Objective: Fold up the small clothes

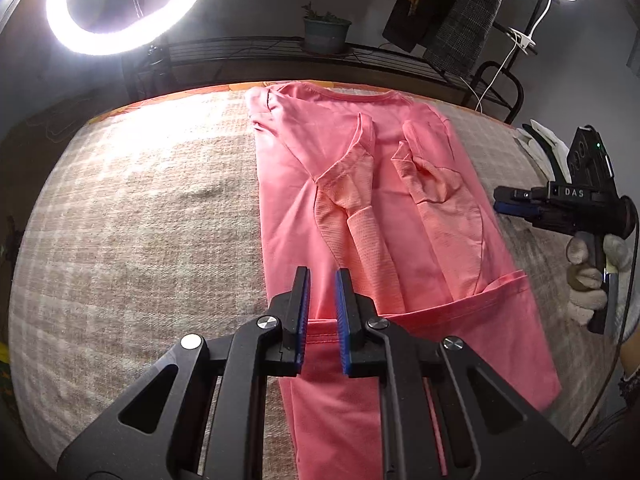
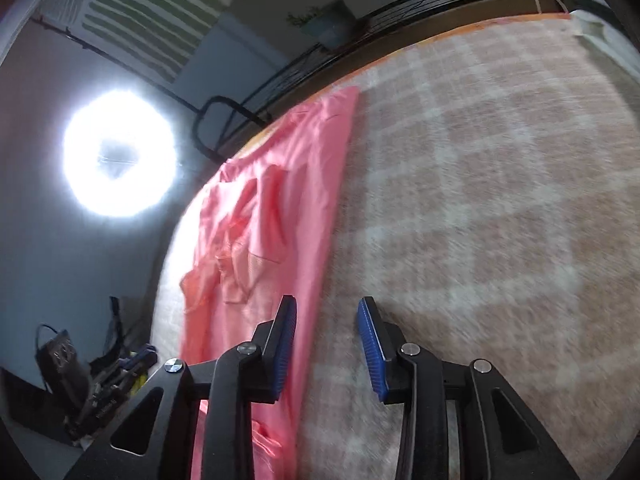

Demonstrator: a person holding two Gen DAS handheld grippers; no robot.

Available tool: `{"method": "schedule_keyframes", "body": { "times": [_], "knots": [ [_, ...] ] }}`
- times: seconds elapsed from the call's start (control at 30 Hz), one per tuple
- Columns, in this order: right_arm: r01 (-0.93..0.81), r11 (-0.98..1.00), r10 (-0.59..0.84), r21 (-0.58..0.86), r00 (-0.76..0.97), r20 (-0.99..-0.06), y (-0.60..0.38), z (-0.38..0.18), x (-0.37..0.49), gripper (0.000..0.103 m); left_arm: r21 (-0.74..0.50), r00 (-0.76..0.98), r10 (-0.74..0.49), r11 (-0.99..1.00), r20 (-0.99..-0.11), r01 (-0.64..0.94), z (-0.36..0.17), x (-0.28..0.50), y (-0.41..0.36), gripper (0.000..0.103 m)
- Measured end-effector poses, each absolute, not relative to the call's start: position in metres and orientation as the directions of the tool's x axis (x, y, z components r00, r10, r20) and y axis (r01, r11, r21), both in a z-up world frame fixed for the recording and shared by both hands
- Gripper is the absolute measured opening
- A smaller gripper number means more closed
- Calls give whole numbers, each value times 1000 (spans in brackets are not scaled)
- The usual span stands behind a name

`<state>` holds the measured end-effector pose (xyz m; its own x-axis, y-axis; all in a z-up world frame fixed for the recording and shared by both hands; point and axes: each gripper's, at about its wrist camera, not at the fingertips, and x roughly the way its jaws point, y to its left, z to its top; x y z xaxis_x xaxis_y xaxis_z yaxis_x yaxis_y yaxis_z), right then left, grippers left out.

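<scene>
A pink long-sleeved shirt lies flat on the checked beige blanket, both sleeves folded in over its middle, its sides folded into a long strip. My left gripper hovers over the shirt's near hem, jaws a narrow gap apart, nothing between them. My right gripper is open and empty, over the blanket just beside the shirt's right edge. It also shows in the left wrist view, held by a gloved hand to the right of the shirt.
A bright ring light stands behind the bed. A black wire shelf with a potted plant runs along the far edge. Clothes hang at the back right. A white item lies on the bed's right side.
</scene>
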<state>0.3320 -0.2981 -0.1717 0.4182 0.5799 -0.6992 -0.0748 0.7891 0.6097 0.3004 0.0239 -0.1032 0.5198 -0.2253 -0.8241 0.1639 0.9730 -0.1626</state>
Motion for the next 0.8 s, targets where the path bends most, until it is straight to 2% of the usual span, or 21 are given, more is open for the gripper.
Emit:
{"method": "schedule_keyframes", "body": {
  "times": [0.13,0.2,0.27,0.33,0.53,0.6,0.63,0.67,0.7,0.8],
  "knots": [
    [-111,804,571,584,420,-706,-287,-173,336,32,-168,509,-224,974,-831,154,-110,303,24,11],
    [-120,810,566,574,417,-711,-282,-174,340,24,-161,508,-218,975,-834,156,-111,304,23,11],
    [-138,816,564,562,405,-720,-275,-176,343,6,-149,509,-211,976,-835,159,-112,304,22,11],
    [-169,829,552,533,401,-731,-266,-176,343,0,-142,509,-206,977,-836,161,-113,304,21,11],
    [-173,909,416,380,458,-786,-263,-165,344,0,-129,516,-183,982,-837,139,-115,305,30,11],
    [-213,897,442,387,451,-776,-257,-161,342,0,-131,517,-183,982,-836,135,-114,306,33,11],
    [-217,894,448,391,437,-780,-254,-160,342,6,-134,519,-185,982,-835,134,-113,306,34,11],
    [-207,904,428,374,433,-794,-254,-158,343,28,-141,515,-190,981,-836,134,-113,307,35,11],
    [-209,909,417,361,447,-791,-254,-154,343,32,-148,513,-196,980,-836,133,-113,309,36,11],
    [-205,913,407,352,489,-772,-259,-144,345,32,-160,515,-208,978,-831,136,-109,320,39,11]
  ]
}}
